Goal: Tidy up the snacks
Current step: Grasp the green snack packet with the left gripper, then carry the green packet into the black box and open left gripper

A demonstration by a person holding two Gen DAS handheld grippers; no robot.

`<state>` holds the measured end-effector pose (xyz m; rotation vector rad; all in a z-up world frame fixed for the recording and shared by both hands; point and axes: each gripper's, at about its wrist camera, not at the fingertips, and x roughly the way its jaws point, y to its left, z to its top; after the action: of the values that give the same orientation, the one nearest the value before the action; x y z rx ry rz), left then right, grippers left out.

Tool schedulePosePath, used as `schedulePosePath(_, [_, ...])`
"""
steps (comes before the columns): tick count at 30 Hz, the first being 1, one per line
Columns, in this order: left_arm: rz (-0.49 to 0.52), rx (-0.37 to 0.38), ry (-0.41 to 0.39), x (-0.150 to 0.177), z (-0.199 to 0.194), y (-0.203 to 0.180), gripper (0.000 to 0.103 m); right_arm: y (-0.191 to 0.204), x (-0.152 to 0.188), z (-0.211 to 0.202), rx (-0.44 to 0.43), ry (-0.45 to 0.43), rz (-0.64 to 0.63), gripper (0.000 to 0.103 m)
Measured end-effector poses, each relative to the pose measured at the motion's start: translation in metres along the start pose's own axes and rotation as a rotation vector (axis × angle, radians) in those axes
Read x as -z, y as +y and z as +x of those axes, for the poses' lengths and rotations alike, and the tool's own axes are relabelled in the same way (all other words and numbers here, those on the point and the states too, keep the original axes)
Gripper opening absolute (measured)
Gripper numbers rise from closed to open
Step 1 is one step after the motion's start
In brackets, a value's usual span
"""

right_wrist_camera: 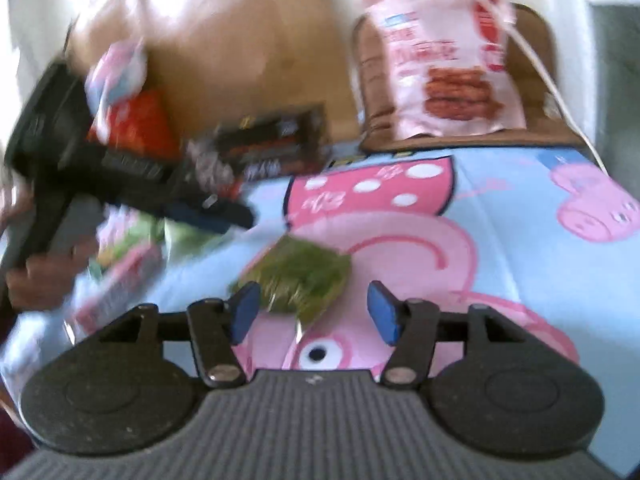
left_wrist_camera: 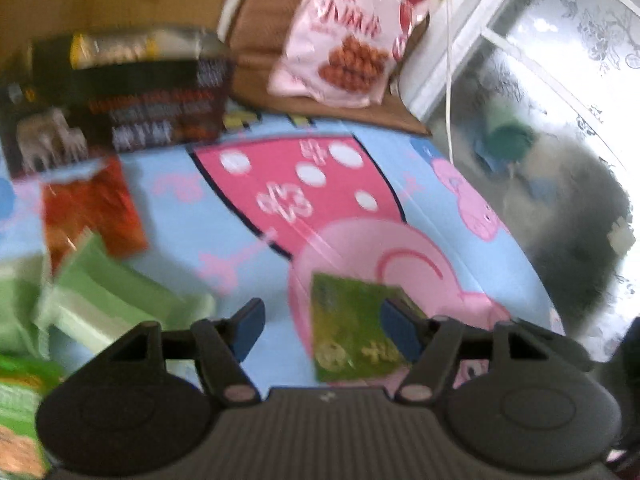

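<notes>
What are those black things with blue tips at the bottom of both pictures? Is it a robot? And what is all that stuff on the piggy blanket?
Not a robot. A person holds a pair of tongs in each hand, and each pair has a camera looking out over its blue tips. One picture comes from the left tongs, the other from the right tongs. Both are open and hold nothing. On the pig blanket lies a small green snack packet just ahead of them. At the side are more snacks: a dark box, a red packet and pale green packets. A big pink bag rests on a brown cushion behind.

Cartoon-pig cloth [left_wrist_camera: 168, 208], brown cushion [left_wrist_camera: 256, 32], white cord [left_wrist_camera: 449, 60]
</notes>
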<state>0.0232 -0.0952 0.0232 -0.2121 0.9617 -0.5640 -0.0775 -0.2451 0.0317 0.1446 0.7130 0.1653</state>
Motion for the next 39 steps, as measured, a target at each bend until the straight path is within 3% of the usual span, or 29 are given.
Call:
schedulePosePath(2, [0.006,0.017,-0.018,0.006,0.003,-0.004,0.075,0.004,0.004,0.01,0.028,0.007,-0.046,0.061])
schedulePosePath(4, [0.037,0.023,-0.029,0.009,0.008,-0.013,0.078,0.009,0.004,0.018,0.043,-0.001,-0.08,0.059])
schedulePosePath(8, [0.121,-0.06,-0.056,0.014,0.013,-0.031,0.072,0.018,-0.003,0.031,0.032,-0.018,-0.079,0.036])
schedulePosePath(9, [0.127,-0.065,-0.065,0.014,0.012,-0.031,0.069,0.018,-0.004,0.033,0.026,-0.023,-0.075,0.033])
schedulePosePath(11, [0.129,-0.031,-0.081,0.012,0.008,-0.03,0.048,0.017,-0.007,0.035,0.024,-0.024,-0.05,0.031])
schedulePosePath(12, [0.121,0.017,-0.068,0.009,0.007,-0.03,0.031,0.015,-0.008,0.035,0.014,-0.027,-0.032,0.029])
schedulePosePath(17, [0.137,-0.009,-0.067,0.005,0.007,-0.034,0.033,0.014,-0.013,0.038,-0.003,-0.026,0.019,0.028])
schedulePosePath(22, [0.009,0.039,-0.029,-0.008,0.001,-0.005,0.04,-0.009,-0.012,0.033,-0.094,-0.015,0.169,0.025])
schedulePosePath(25, [-0.094,0.032,-0.027,-0.015,0.0,0.02,0.057,-0.027,-0.009,0.027,-0.15,-0.029,0.287,0.024])
schedulePosePath(30, [-0.216,0.186,-0.022,-0.02,-0.005,0.043,0.065,-0.058,-0.004,0.023,-0.291,-0.045,0.538,0.023])
schedulePosePath(32, [-0.241,0.227,-0.008,-0.019,-0.002,0.044,0.065,-0.063,-0.003,0.022,-0.359,-0.063,0.604,0.02])
schedulePosePath(35, [-0.251,0.245,-0.008,-0.018,0.0,0.041,0.05,-0.057,-0.009,0.024,-0.439,-0.076,0.62,0.008])
schedulePosePath(39, [-0.256,0.201,-0.006,-0.017,0.0,0.044,0.049,-0.034,-0.02,0.032,-0.362,-0.04,0.502,0.008])
